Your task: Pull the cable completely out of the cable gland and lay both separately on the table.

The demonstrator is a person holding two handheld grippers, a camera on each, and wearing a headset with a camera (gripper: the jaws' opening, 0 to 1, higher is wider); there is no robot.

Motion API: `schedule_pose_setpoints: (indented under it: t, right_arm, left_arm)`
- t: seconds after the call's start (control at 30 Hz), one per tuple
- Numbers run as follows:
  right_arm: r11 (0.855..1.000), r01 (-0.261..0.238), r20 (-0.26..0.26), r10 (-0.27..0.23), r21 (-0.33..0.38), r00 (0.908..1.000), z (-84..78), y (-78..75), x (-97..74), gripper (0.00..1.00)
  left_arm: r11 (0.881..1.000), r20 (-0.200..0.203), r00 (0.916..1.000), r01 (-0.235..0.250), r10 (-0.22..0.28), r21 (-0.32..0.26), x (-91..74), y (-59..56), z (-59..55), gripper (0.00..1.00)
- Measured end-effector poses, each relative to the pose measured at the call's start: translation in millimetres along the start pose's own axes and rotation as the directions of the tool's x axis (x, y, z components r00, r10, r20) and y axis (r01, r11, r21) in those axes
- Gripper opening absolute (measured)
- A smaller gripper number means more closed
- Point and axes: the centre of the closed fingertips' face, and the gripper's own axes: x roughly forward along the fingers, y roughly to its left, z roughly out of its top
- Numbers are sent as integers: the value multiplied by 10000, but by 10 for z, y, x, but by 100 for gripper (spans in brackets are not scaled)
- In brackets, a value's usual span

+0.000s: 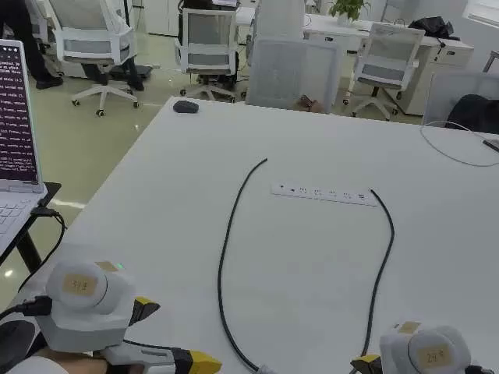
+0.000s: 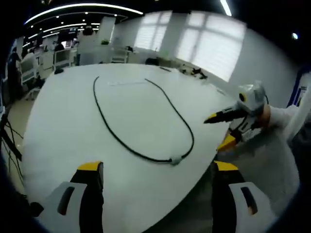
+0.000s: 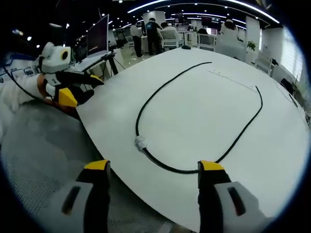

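A long black cable (image 1: 225, 249) lies in a wide U on the white table (image 1: 312, 265). A small pale cable gland (image 2: 176, 159) sits on the cable at the bend near the table's front edge, also seen as the gland (image 3: 141, 143) and the gland (image 1: 263, 369). My left gripper (image 2: 158, 167) is open with nothing between its yellow-tipped jaws, and is held off the front left corner, the left gripper (image 1: 175, 335). My right gripper (image 3: 154, 166) is open too, short of the front edge, the right gripper (image 1: 365, 363).
A white power strip (image 1: 323, 193) lies across the table between the cable's two ends. A dark mouse (image 1: 185, 107) rests at the far left corner. A laptop (image 1: 17, 125) stands on a stand to the left. Office chairs (image 1: 207, 47) and desks are beyond.
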Motion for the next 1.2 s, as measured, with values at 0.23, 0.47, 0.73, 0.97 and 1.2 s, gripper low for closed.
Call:
schedule_pose_setpoints:
  t: [0.23,0.47,0.73,0.97,1.2]
  right_arm:
    - [9999,17,11,-17,130,10000,-6,-10,2,73]
    - [9999,-20,-86,21,128,10000,-23,-4,4,72]
    - [9999,26,-133,-25,105,9999,-26,-27,4,71]
    - [10000,38,-124,-38,47,9999,-15,-41,2,70]
    - [10000,-20,-25,20,-87,10000,9,-32,1,66]
  left_arm:
    - [9987,-362,9993,22,-3,509,25,-29,-53,87]
    - [9977,-497,9988,19,15,684,28,-35,-66,87]
    - [9970,-589,9983,-9,55,779,38,-31,-69,86]
    - [9963,-663,9978,-36,93,864,38,-32,-79,86]
    - [9965,-633,9980,22,31,834,46,-55,-72,86]
